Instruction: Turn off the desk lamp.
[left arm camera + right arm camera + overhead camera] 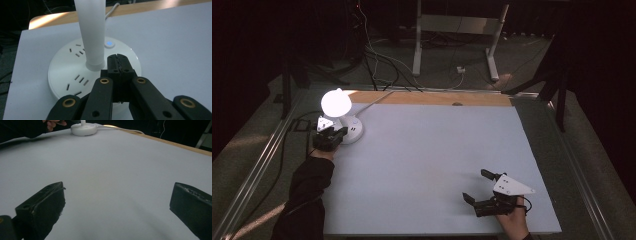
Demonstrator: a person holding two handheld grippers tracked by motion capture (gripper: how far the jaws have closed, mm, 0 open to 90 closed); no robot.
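At upper left, the left gripper (119,65), jaws closed on nothing, hovers over the lit lamp's (336,102) base (65,75). The right gripper (478,186), lower right, gapes wide, empty, over the tabletop (427,160).

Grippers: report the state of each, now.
Left gripper: shut, empty, over the lamp base.
Right gripper: open, empty, above the table.

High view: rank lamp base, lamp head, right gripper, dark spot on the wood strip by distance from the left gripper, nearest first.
1. Lamp base: just right of the left gripper.
2. Lamp head: lit, just behind it.
3. Dark spot: far edge, mid-table.
4. Right gripper: near right corner.
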